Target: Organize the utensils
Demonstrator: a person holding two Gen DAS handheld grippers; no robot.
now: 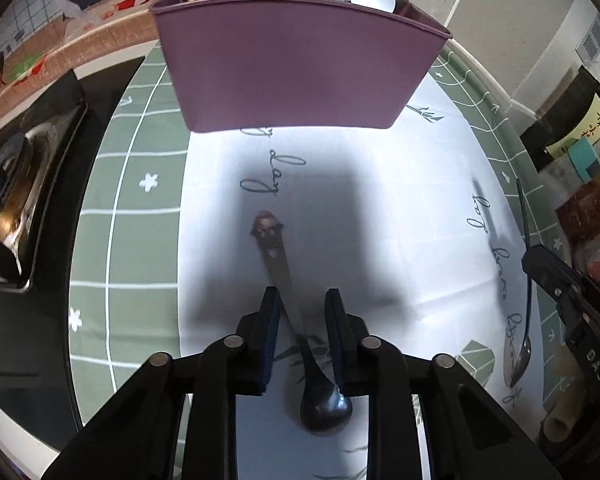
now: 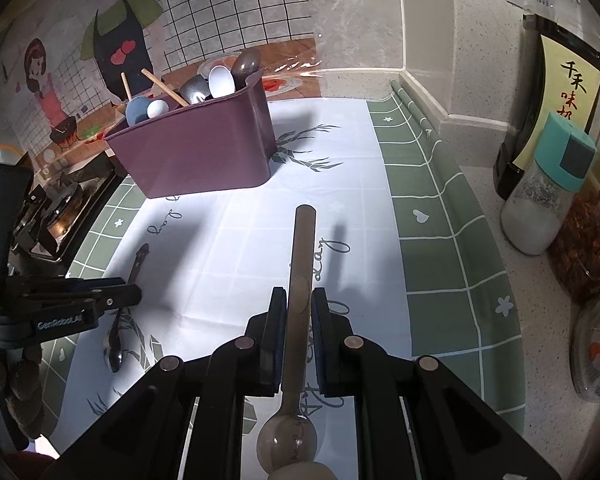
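Observation:
A purple utensil holder (image 1: 296, 64) stands on the white and green mat, with several spoons and wooden handles inside; it also shows in the right wrist view (image 2: 196, 152). A dark metal spoon (image 1: 288, 304) with a figure on its handle end lies on the mat. My left gripper (image 1: 302, 296) is open, its fingers on either side of that spoon's handle. The spoon shows at the left of the right wrist view (image 2: 118, 336). My right gripper (image 2: 299, 300) is shut on a brown translucent spoon (image 2: 300, 280), held above the mat, handle forward. That spoon shows at the right of the left wrist view (image 1: 524, 320).
A gas stove (image 1: 16, 200) sits left of the mat. Along the right stand a dark sauce bottle (image 2: 556, 96), a teal-capped shaker (image 2: 548, 188) and jars of red food (image 2: 588, 232). A tiled wall with cartoon stickers rises behind the holder.

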